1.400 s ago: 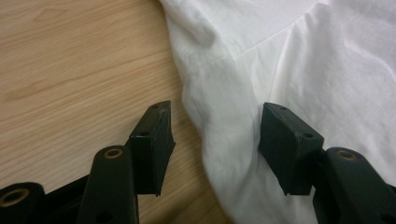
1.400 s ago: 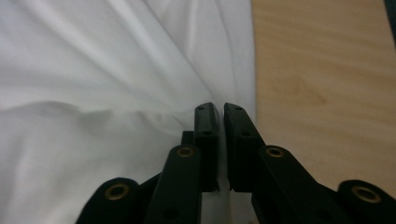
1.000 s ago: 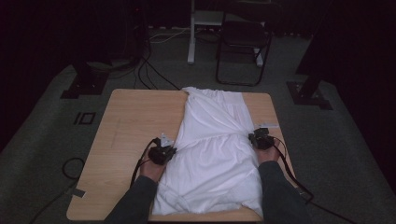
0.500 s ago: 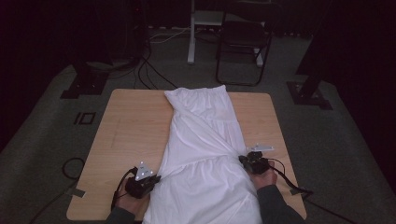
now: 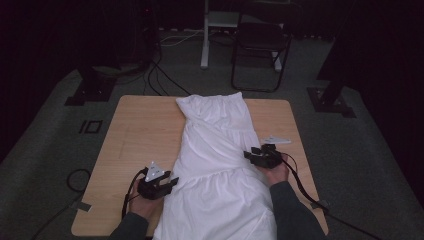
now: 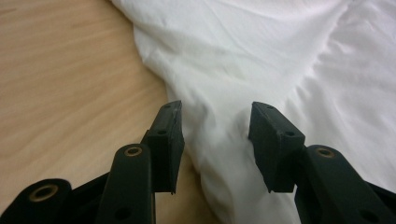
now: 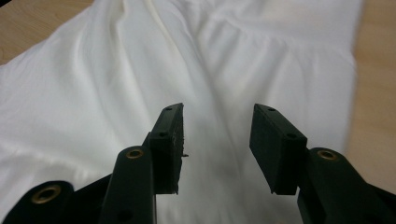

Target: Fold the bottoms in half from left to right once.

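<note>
White garment [image 5: 220,165], light wood-grain table [image 5: 140,135], black claws, grey carpet [image 5: 45,150]

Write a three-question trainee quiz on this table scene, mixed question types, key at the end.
1. True or false: the white garment lies lengthwise down the wooden table, its near end hanging over the edge by the person.
2. The left gripper sits at which edge of the garment in the high view? A) left edge B) right edge C) far end
3. Fill in: in the right gripper view, the jaws of the right gripper stand ____ above the cloth.

Key: 1 true; 2 A; 3 open (apart, with nothing pinched; both grippers' jaws have just been opening).
</note>
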Motion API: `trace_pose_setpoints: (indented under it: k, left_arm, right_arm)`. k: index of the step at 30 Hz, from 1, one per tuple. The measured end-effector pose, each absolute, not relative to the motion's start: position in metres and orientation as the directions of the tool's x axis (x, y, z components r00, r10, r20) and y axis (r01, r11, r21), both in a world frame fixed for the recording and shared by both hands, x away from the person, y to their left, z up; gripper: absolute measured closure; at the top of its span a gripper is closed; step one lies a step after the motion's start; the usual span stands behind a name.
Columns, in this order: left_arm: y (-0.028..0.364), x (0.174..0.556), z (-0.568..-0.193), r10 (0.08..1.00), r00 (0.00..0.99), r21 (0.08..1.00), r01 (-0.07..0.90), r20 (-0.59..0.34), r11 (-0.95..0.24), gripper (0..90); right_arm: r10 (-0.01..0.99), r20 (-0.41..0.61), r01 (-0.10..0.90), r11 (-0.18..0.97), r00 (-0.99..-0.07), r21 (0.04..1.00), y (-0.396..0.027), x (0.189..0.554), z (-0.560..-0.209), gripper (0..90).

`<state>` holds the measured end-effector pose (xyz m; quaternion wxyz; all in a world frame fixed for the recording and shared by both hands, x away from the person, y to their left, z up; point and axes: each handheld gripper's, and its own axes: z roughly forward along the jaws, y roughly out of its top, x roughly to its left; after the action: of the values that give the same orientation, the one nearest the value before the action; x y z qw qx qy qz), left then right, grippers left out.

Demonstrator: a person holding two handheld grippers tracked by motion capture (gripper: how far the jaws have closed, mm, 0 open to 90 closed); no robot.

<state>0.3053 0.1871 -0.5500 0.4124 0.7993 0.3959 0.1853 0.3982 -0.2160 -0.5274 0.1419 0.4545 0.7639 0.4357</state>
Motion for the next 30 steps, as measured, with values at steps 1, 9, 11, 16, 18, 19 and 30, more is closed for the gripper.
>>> trace_pose_setpoints:
  k: [1, 9, 11, 16, 18, 19, 30]
  left_arm:
    - [0.185, 0.307, -0.550, 0.786, 0.617, 0.808, 0.479, -0.033, -0.343, 55.0]
    - [0.174, 0.312, -0.551, 0.771, 0.636, 0.812, 0.469, -0.037, -0.347, 53.2]
    - [0.169, 0.313, -0.553, 0.762, 0.647, 0.805, 0.470, -0.033, -0.363, 53.0]
    - [0.159, 0.311, -0.557, 0.745, 0.667, 0.794, 0.465, -0.022, -0.392, 51.3]
    - [0.156, 0.309, -0.557, 0.740, 0.672, 0.794, 0.459, -0.016, -0.400, 50.4]
    - [0.154, 0.307, -0.556, 0.735, 0.678, 0.796, 0.454, -0.017, -0.400, 50.1]
    - [0.142, 0.309, -0.541, 0.702, 0.712, 0.810, 0.408, 0.007, -0.421, 49.3]
  right_arm:
    - [0.809, 0.156, 0.561, 0.241, -0.567, 0.792, -0.204, 0.411, -0.527, 52.7]
    - [0.803, 0.134, 0.576, 0.289, -0.581, 0.765, -0.181, 0.442, -0.535, 47.8]
    - [0.794, 0.155, 0.604, 0.303, -0.588, 0.737, -0.178, 0.450, -0.541, 61.4]
    - [0.792, 0.116, 0.562, 0.313, -0.599, 0.765, -0.184, 0.440, -0.529, 89.2]
    - [0.820, 0.101, 0.498, 0.239, -0.563, 0.834, -0.194, 0.427, -0.510, 89.4]
    - [0.855, 0.044, 0.421, 0.208, -0.516, 0.883, -0.204, 0.414, -0.494, 89.4]
    - [0.937, 0.048, 0.598, 0.181, -0.346, 0.781, -0.237, 0.432, -0.549, 86.9]
